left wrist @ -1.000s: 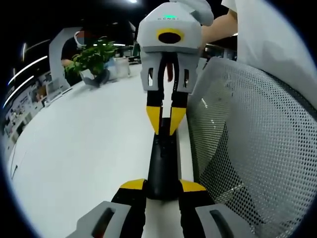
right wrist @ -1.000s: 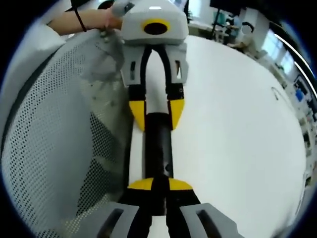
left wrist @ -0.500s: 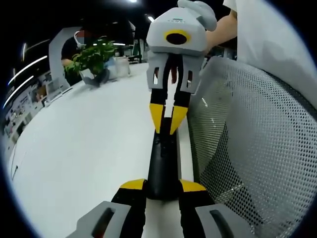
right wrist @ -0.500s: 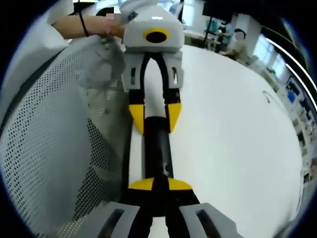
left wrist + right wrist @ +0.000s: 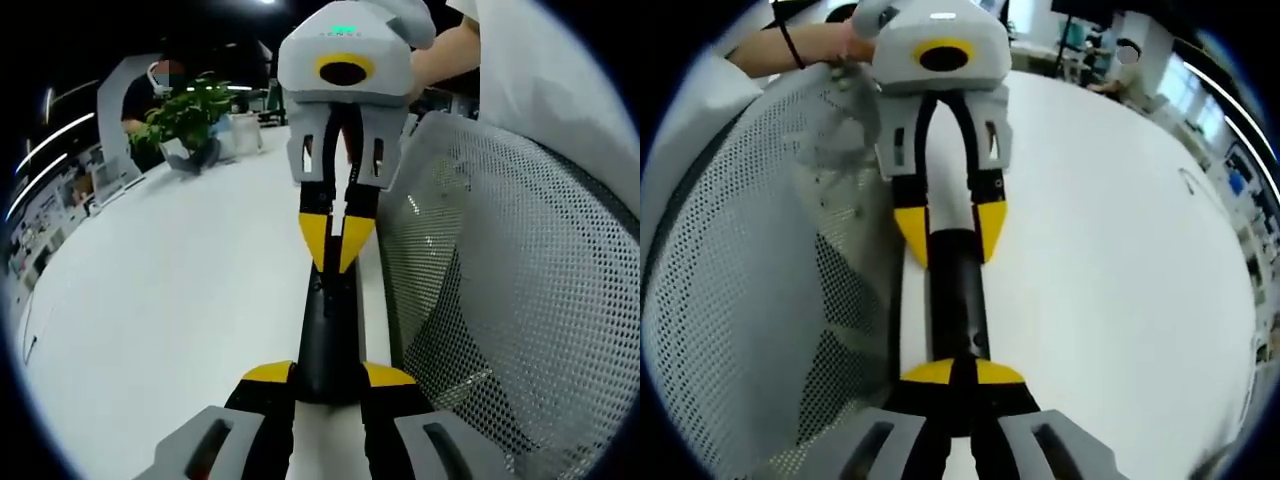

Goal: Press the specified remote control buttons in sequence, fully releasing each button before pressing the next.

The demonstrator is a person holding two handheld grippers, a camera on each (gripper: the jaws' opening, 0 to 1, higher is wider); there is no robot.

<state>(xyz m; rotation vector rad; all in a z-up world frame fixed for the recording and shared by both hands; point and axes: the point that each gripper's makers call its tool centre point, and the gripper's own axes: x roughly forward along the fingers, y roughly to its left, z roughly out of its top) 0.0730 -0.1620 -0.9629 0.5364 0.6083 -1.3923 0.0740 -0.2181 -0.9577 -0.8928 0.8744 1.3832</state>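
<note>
Since half a second ago the right gripper (image 5: 336,243) has dipped back toward the remote (image 5: 328,335). Its body sits lower and looms larger in the left gripper view, while the remote itself has stayed put.

The left gripper (image 5: 328,378) grips one end of the remote, one yellow jaw on either side of it. The right gripper's jaws are pinched together, their tips at the remote's other end. I cannot tell whether they are touching its top face or just above it, nor which button lies under them.

The remote lies on a white table (image 5: 170,300), along the table's edge. A mesh chair back (image 5: 500,300) rises just beside it past that edge.

What could go wrong, as I judge it:
- The closed tips could slide off the intended button, or land on two at once, because the tips are broad against the narrow remote.
- A hard press could tip or twist the remote in the left gripper's hold.
- A half-lifted tip would spoil the full release.

Open room lies on the table side of the remote. On that side the surface is bare out to a potted plant (image 5: 190,115), well apart. The chair side is tight, so any retreat is best made upward or toward the table.
</note>
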